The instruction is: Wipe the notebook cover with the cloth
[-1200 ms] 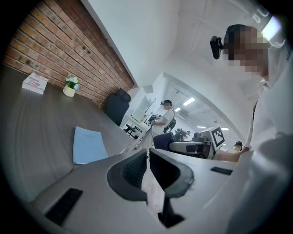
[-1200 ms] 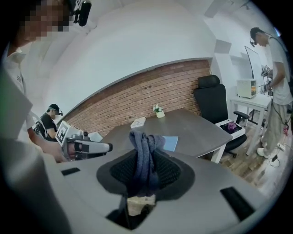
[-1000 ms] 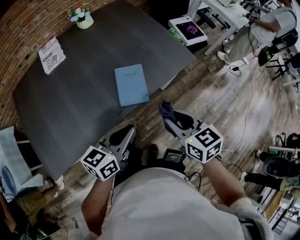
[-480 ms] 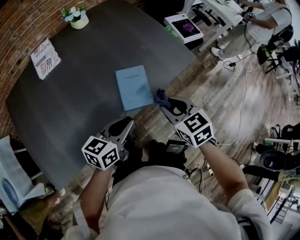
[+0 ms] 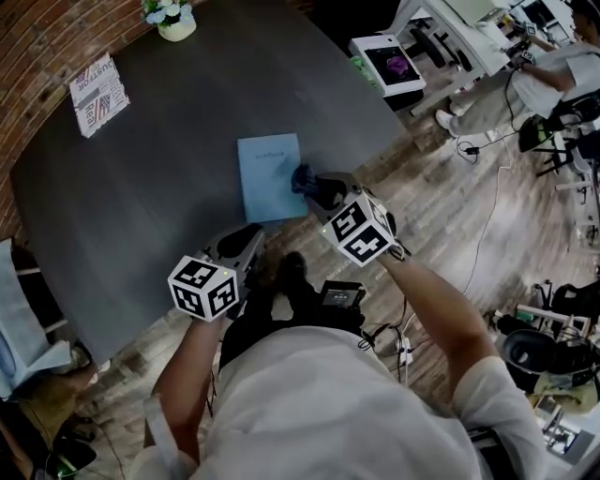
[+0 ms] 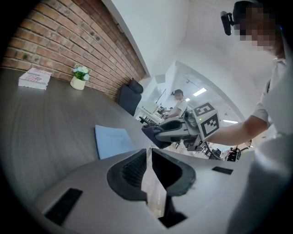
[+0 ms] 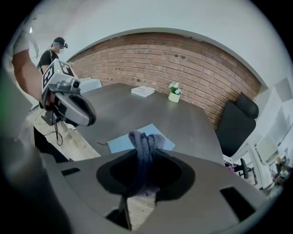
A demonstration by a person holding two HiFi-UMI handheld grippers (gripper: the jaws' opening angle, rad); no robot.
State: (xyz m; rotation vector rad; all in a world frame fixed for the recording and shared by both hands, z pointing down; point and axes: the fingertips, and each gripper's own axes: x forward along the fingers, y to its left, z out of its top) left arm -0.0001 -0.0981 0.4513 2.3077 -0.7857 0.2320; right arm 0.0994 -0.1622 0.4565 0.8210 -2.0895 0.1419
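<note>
Cloth point(image 5: 302, 175), dark blue-grey and bunched into a wad, sits clamped between the jaws of the right tool point(image 5: 317, 186). In the right gripper view the fabric fills the gap between the jaws and sticks out past their tips. The wad hangs at the right edge of the notebook point(image 5: 272, 176), toward its near corner. No view settles whether it touches the cover.

The notebook is pale blue and lies flat and closed on the dark bench point(image 5: 141, 197), close to the bench's near edge. Its cover is bare.

The left tool point(image 5: 246, 240) is nearer the person than the notebook and a little to its left, at the bench edge and apart from the cover. Its jaws are drawn in to a thin slit with nothing between them. Each tool carries its marker cube nearer the person than the notebook, the left cube point(image 5: 203, 289) and the right cube point(image 5: 359, 230).

Far beyond the notebook's left side a printed booklet point(image 5: 97, 91) lies on the bench. A small pot of flowers point(image 5: 173, 21) stands past the notebook's far edge, by the brick wall point(image 5: 37, 47). Right of the notebook, off the bench, a white box with a purple picture point(image 5: 394, 64) rests on another surface.
</note>
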